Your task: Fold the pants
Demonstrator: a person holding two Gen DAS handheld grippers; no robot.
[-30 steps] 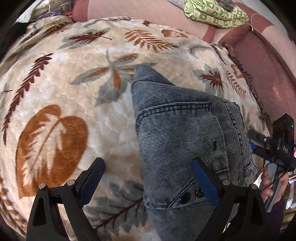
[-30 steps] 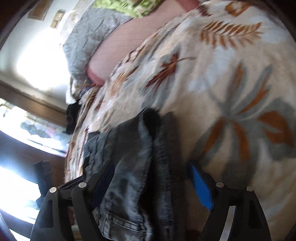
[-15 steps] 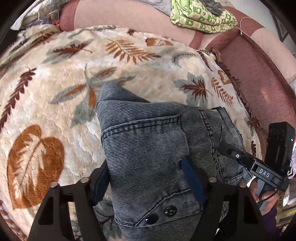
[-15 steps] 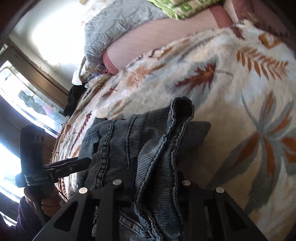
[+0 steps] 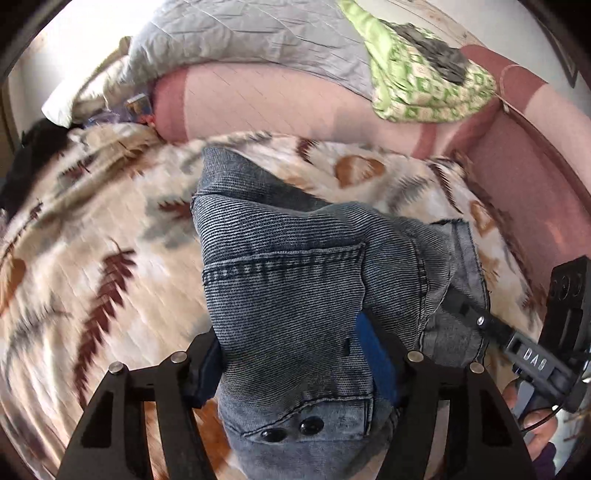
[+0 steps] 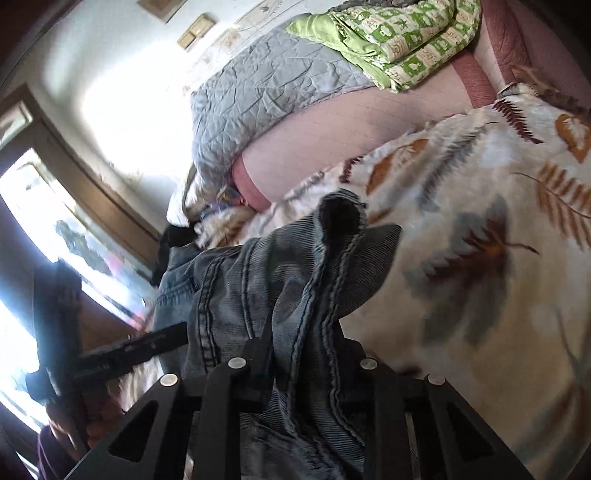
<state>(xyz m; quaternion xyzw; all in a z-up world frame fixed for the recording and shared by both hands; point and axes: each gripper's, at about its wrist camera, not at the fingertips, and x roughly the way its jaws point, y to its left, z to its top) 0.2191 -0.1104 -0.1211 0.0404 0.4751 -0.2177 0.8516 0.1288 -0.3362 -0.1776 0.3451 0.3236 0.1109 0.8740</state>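
Note:
Blue-grey denim pants [image 5: 288,280] hang bunched above a leaf-patterned blanket [image 5: 110,258], their far end still trailing on it. My left gripper [image 5: 291,350] has the waistband, with two dark snaps, between its blue pads; its jaws are closing and press the cloth from both sides. At the pants' right edge the right gripper [image 5: 480,321] holds the denim. In the right wrist view the pants [image 6: 280,280] drape over my right gripper [image 6: 310,350], shut on a thick fold with seams. The left gripper [image 6: 147,343] shows dark at the left.
A pink bolster [image 5: 277,99] lines the far side of the bed, with a grey quilt [image 5: 240,33] and a green patterned quilt [image 5: 424,85] on it. A red padded edge [image 5: 535,192] runs along the right. A person's hand [image 5: 532,417] holds the right tool. A bright window [image 6: 37,221] is left.
Both grippers closed on the pants and rose, lifting the waist end off the blanket. The views tilted up, so the bolster and quilts now fill the top.

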